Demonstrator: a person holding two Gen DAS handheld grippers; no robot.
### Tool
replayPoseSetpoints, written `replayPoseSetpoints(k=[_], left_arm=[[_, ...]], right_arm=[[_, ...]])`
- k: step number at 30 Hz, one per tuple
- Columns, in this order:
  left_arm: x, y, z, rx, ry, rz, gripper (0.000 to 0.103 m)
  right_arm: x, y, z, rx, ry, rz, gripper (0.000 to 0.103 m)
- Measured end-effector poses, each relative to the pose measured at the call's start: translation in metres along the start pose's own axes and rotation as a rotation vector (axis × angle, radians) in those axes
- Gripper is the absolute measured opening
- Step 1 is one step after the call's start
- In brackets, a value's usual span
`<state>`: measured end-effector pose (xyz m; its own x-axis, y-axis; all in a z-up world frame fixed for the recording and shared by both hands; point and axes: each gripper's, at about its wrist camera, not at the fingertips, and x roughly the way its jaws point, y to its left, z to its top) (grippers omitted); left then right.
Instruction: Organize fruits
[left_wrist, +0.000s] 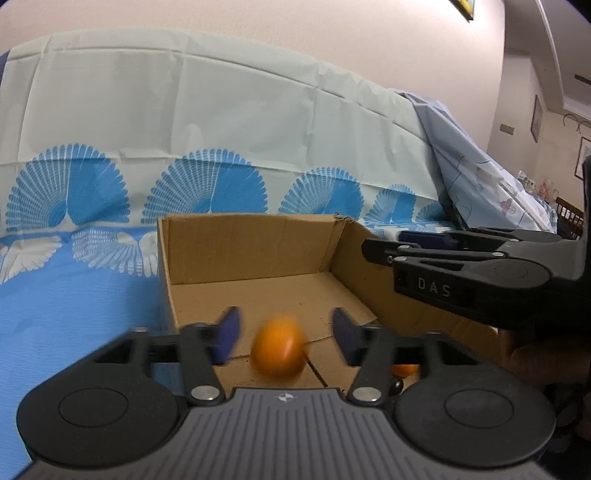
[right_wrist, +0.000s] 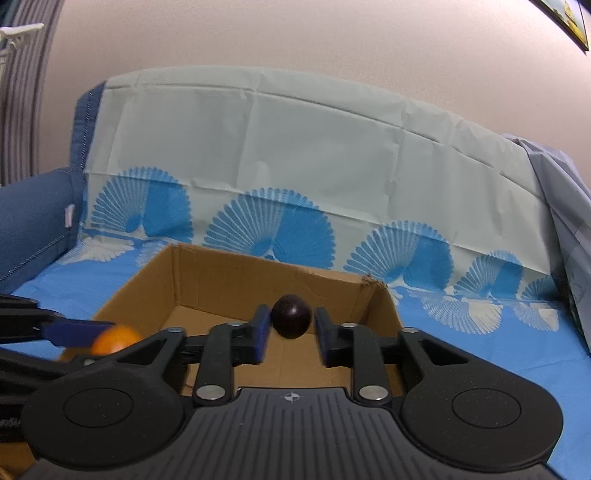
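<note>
An open cardboard box (left_wrist: 258, 243) stands on the blue patterned bed cover; it also shows in the right wrist view (right_wrist: 229, 277). My left gripper (left_wrist: 282, 334) is open over the box, and a blurred orange fruit (left_wrist: 277, 346) is between its fingers with gaps on both sides, apart from the pads. A second orange fruit (left_wrist: 405, 369) shows partly behind the right finger. My right gripper (right_wrist: 290, 328) is over the box, jaws close around a dark plum (right_wrist: 291, 315). The left gripper's finger (right_wrist: 74, 332) and the orange (right_wrist: 116, 339) show at the left there.
The right gripper's body (left_wrist: 461, 273) reaches in from the right over the box's right wall. A pale cover with blue fan patterns (left_wrist: 184, 129) hangs behind the box. A blue armrest (right_wrist: 33, 221) lies at the left.
</note>
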<state>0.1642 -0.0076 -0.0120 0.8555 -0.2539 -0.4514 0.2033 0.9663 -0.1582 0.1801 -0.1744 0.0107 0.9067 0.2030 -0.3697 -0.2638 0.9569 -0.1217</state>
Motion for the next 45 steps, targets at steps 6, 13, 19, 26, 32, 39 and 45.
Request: replayPoseSetpoints(k=[6,13,19,26,32,39,45], left_arm=[[-0.005,0.004,-0.002,0.002,-0.024,0.040,0.066],[-0.040,0.007,-0.005,0.009,-0.066,0.066,0.075],[-0.074,-0.008,-0.013,0.072,-0.092,0.099,0.083],[-0.112,-0.034,-0.029,0.038,-0.057,0.118,0.085],[-0.127,-0.051,-0.043,-0.035,0.014,0.149,0.103],[-0.115,-0.068,-0.053,0.001,0.056,0.174,0.103],[-0.098,-0.066,-0.057,-0.005,0.100,0.204,0.103]], right_arm=[[0.000,-0.002,0.000,0.039,0.007,-0.019,0.078],[-0.025,-0.010,0.000,0.088,-0.017,-0.040,0.102],[-0.065,-0.031,-0.008,0.149,-0.028,-0.060,0.102],[-0.115,-0.052,-0.033,0.231,0.023,-0.098,0.102],[-0.143,-0.053,-0.050,0.210,0.039,-0.097,0.102],[-0.141,-0.041,-0.059,0.151,0.086,-0.093,0.102],[-0.132,-0.034,-0.058,0.131,0.103,-0.088,0.102]])
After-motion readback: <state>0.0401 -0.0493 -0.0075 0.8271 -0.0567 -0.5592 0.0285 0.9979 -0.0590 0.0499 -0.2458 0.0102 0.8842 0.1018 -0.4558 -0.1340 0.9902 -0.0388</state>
